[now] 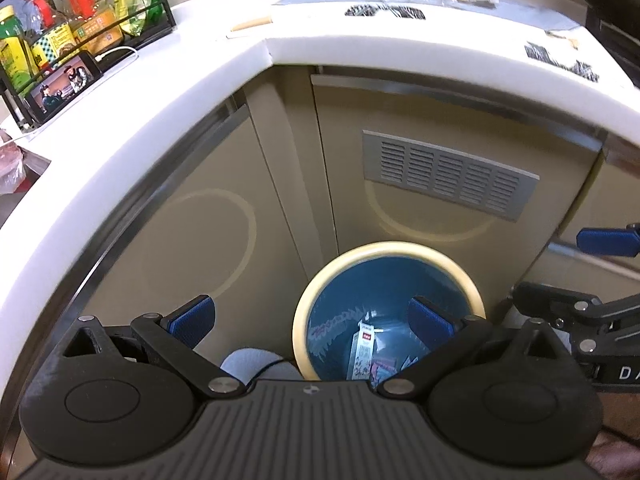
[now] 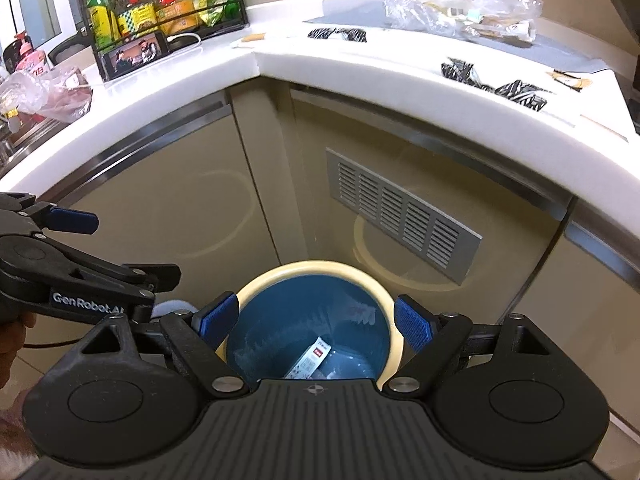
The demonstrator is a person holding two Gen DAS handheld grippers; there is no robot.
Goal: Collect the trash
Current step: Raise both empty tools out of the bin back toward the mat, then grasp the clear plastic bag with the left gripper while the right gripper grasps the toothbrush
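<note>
A round trash bin [image 1: 448,258] with a cream rim and blue liner stands on the floor against the corner cabinets; it also shows in the right wrist view [image 2: 280,276]. A white wrapper [image 1: 362,350] and other small packets lie inside; the wrapper also shows in the right wrist view [image 2: 310,360]. My left gripper [image 1: 312,320] is open and empty above the bin's left side. My right gripper [image 2: 316,318] is open and empty right over the bin. Black-and-white wrappers [image 2: 460,70] and a crumpled clear plastic bag [image 2: 460,10] lie on the white counter [image 2: 360,62].
A black rack of bottles [image 2: 160,12] with a phone [image 2: 134,54] leaning on it stands at the counter's back left. A pink plastic bag [image 2: 52,92] lies by the sink at far left. A grey vent [image 2: 400,216] is in the cabinet door behind the bin.
</note>
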